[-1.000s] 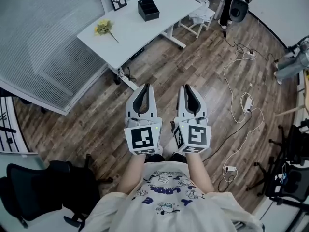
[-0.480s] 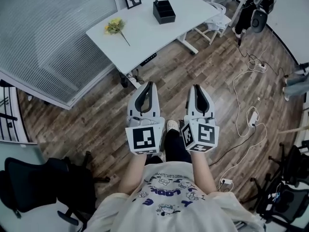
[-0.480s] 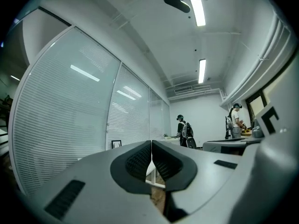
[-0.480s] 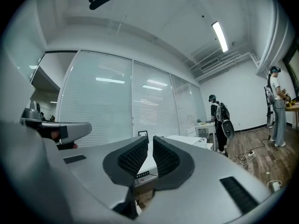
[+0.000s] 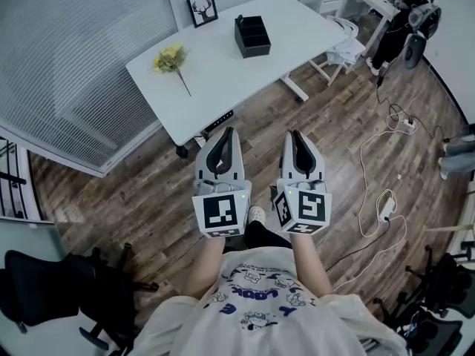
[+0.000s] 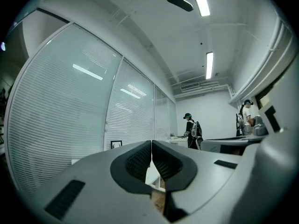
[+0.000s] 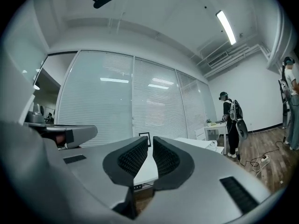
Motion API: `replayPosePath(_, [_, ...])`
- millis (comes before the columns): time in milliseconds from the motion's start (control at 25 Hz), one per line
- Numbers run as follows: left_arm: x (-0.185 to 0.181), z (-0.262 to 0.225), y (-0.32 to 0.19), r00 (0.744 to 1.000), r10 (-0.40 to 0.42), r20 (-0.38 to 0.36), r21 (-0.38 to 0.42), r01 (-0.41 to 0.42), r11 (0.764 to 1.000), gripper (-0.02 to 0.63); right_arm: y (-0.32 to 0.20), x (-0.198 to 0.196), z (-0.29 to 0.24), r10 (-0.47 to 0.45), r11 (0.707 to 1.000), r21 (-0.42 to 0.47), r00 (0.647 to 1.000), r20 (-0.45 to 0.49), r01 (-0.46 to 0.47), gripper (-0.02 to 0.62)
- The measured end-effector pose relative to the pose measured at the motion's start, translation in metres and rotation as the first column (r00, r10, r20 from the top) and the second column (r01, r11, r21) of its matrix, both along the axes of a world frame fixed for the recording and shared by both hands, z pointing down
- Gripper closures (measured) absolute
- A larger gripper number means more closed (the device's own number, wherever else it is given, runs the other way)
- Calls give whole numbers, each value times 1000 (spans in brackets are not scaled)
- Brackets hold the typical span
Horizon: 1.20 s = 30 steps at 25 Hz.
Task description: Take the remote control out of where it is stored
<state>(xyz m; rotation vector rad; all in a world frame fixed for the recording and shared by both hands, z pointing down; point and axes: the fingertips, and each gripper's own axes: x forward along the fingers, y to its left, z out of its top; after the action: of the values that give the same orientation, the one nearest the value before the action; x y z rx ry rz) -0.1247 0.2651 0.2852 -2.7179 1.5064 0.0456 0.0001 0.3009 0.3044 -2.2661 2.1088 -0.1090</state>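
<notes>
On the white table [image 5: 223, 65] stands a black compartment box [image 5: 252, 35]; no remote control shows in any view. My left gripper [image 5: 226, 130] and right gripper [image 5: 295, 133] hang side by side over the wooden floor, short of the table's near edge. In the left gripper view the left gripper [image 6: 152, 142] is shut, pads meeting with nothing between them. The right gripper [image 7: 150, 139] is shut too, with only a sliver between its tips and nothing held. Past its jaws lies the white table [image 7: 145, 169].
A yellow flower [image 5: 171, 56] and a framed picture [image 5: 202, 7] also sit on the table. A blind-covered glass wall [image 5: 74, 65] runs at the left. A white chair [image 5: 340, 44], a person [image 5: 404, 22], floor cables [image 5: 386, 199] and a black office chair [image 5: 44, 302] surround me.
The table has drifted lower in the head view and nearer to the grippers. Both grippers stay shut, side by side, in front of the body.
</notes>
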Motion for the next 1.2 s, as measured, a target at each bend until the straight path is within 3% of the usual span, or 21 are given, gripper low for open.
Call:
replayPosePath(400, [69,0,-86,999,-46,7,-7,46,999,589,-92,70,-1,-47,999,-3,999,13,47,545])
replayPosePath(800, [92,13,-161,997,-74,37,-41,75,996,588,-169,93,13,-71,997,-34,997,38,72,545])
replayPosePath(1200, [115,23,-266,998,-57,22,-62,59,996,588,-269,115,20,-52,997,-52,998,32,53,545])
